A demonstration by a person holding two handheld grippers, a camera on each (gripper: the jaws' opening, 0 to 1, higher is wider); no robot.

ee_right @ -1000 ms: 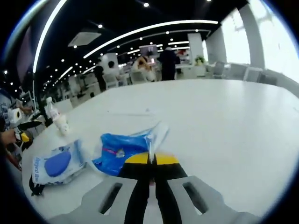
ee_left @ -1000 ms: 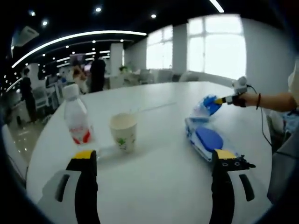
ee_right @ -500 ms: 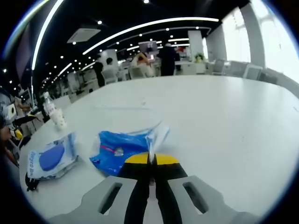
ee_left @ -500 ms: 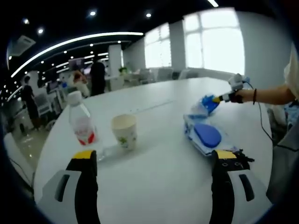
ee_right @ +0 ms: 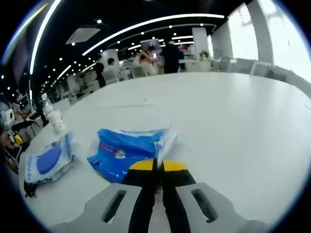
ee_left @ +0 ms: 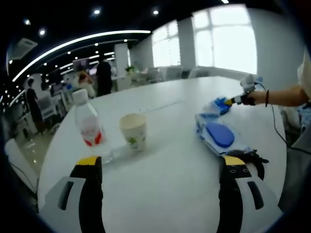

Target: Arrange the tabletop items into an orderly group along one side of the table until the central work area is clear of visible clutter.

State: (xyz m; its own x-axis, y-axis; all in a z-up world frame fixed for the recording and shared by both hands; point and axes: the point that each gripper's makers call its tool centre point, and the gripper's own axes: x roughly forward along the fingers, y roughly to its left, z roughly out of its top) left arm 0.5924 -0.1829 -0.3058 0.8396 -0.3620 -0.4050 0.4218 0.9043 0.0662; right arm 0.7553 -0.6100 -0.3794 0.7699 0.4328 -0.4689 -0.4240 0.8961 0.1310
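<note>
In the right gripper view our right gripper [ee_right: 156, 170] has its jaws pressed together on the clear edge of the blue packet [ee_right: 127, 153], which lies flat on the white table [ee_right: 233, 126] just ahead of the tips. In the left gripper view our left gripper [ee_left: 160, 167] stands wide open and holds nothing, its jaws low over the table's near edge. Beyond them we see the paper cup [ee_left: 133, 131] with the water bottle [ee_left: 89, 124] just beside it, and across the table the flat pack with the blue oval [ee_left: 219, 136], a black strap at its near corner. We judge the step in hand to be dragging the blue packet toward a side grouping. To do it well, we should keep the pinch firm on that thin film, slide low so the packet stays flat, and steer it next to the oval pack without nudging it. Farther back, chairs and people stand in the office.
</note>
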